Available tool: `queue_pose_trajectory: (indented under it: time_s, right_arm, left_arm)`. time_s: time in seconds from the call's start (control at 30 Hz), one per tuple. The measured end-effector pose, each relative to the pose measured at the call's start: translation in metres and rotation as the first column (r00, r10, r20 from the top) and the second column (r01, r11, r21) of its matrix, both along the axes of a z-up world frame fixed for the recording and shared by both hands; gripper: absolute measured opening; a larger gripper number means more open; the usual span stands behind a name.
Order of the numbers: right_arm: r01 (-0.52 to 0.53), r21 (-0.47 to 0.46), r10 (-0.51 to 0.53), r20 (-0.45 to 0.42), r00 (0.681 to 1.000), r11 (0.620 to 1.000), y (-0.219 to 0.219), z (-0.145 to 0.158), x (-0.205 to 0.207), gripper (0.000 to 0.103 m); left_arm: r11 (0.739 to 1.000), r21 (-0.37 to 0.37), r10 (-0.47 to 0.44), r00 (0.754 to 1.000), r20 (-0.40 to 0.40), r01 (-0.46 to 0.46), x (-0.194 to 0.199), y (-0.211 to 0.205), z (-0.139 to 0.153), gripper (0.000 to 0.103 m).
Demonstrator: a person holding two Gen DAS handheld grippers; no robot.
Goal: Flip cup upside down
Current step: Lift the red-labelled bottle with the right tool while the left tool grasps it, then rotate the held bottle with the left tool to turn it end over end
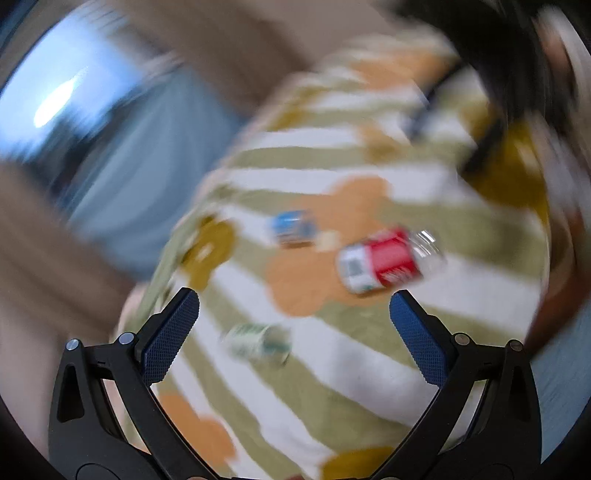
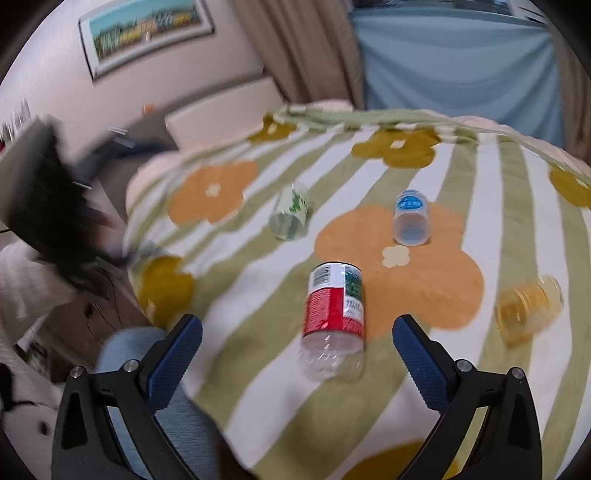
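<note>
Several clear plastic cups lie on their sides on a striped, flowered cloth (image 2: 487, 229). A red-labelled cup (image 2: 334, 317) lies nearest my right gripper (image 2: 297, 330), which is open and empty just above it. A green-labelled cup (image 2: 290, 216), a blue-labelled cup (image 2: 410, 218) and a yellow cup (image 2: 528, 306) lie further off. In the blurred left wrist view my left gripper (image 1: 294, 306) is open and empty above the cloth (image 1: 332, 177), with the green cup (image 1: 258, 341) between its fingers' line, the red cup (image 1: 384, 262) and the blue cup (image 1: 291, 229) beyond.
The cloth covers a rounded table whose edge (image 2: 155, 229) drops off at the left. Beige curtains (image 2: 306, 44), a blue drape (image 2: 458, 59), a framed picture (image 2: 144, 29) and a dark blurred shape (image 2: 48, 206) surround it.
</note>
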State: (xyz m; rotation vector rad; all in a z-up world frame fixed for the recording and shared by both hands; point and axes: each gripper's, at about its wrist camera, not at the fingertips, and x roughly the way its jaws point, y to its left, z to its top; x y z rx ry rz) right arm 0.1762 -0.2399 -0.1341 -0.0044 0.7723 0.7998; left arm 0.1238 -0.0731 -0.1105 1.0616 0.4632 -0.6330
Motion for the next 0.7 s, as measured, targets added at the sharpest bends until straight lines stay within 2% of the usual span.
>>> queue_pose_trajectory:
  time_s: [0.03, 0.07, 0.13, 0.2, 0.3, 0.37, 0.47, 0.6, 0.63, 0.7]
  right_arm:
    - [0.031, 0.035, -0.031, 0.008, 0.999, 0.999, -0.009, 0.004, -0.010, 0.103]
    - [0.081, 0.059, -0.082, 0.028, 0.996, 0.995, -0.016, 0.008, -0.021, 0.103]
    - [0.159, 0.088, -0.165, 0.061, 0.984, 0.983, -0.025, 0.012, -0.040, 0.103]
    - [0.219, 0.125, -0.230, 0.081, 0.970, 0.968, -0.034, 0.014, -0.059, 0.103]
    - [0.260, 0.214, -0.278, 0.058, 0.959, 0.941, -0.052, 0.010, -0.073, 0.103]
    - [0.281, 0.262, -0.302, 0.040, 0.953, 0.923, -0.060, 0.004, -0.075, 0.103]
    - [0.295, 0.283, -0.313, 0.019, 0.950, 0.913, -0.062, -0.005, -0.069, 0.103]
    - [0.272, 0.285, -0.284, 0.001, 0.959, 0.919, -0.063, -0.017, -0.053, 0.103]
    - [0.268, 0.287, -0.279, -0.001, 0.960, 0.920, -0.063, -0.020, -0.052, 0.103]
    - [0.253, 0.307, -0.262, -0.014, 0.965, 0.917, -0.062, -0.025, -0.046, 0.103]
  left_arm:
    - [0.996, 0.059, -0.066, 0.998, -0.006, 0.066, 0.001, -0.008, -0.014, 0.103]
    - [0.981, 0.131, -0.141, 0.990, -0.008, 0.141, 0.003, -0.019, -0.030, 0.103]
    - [0.943, 0.218, -0.244, 0.968, -0.053, 0.250, 0.009, -0.036, -0.051, 0.103]
    - [0.901, 0.270, -0.320, 0.941, -0.112, 0.339, 0.017, -0.049, -0.067, 0.103]
    - [0.834, 0.325, -0.402, 0.895, -0.194, 0.445, 0.026, -0.063, -0.088, 0.103]
    - [0.796, 0.349, -0.436, 0.868, -0.236, 0.495, 0.032, -0.070, -0.101, 0.103]
    - [0.746, 0.373, -0.466, 0.833, -0.297, 0.551, 0.037, -0.079, -0.120, 0.100]
    - [0.675, 0.443, -0.451, 0.805, -0.386, 0.590, 0.042, -0.085, -0.143, 0.095]
    - [0.666, 0.448, -0.445, 0.800, -0.404, 0.596, 0.042, -0.086, -0.147, 0.093]
    - [0.671, 0.442, -0.404, 0.794, -0.454, 0.595, 0.045, -0.090, -0.146, 0.080]
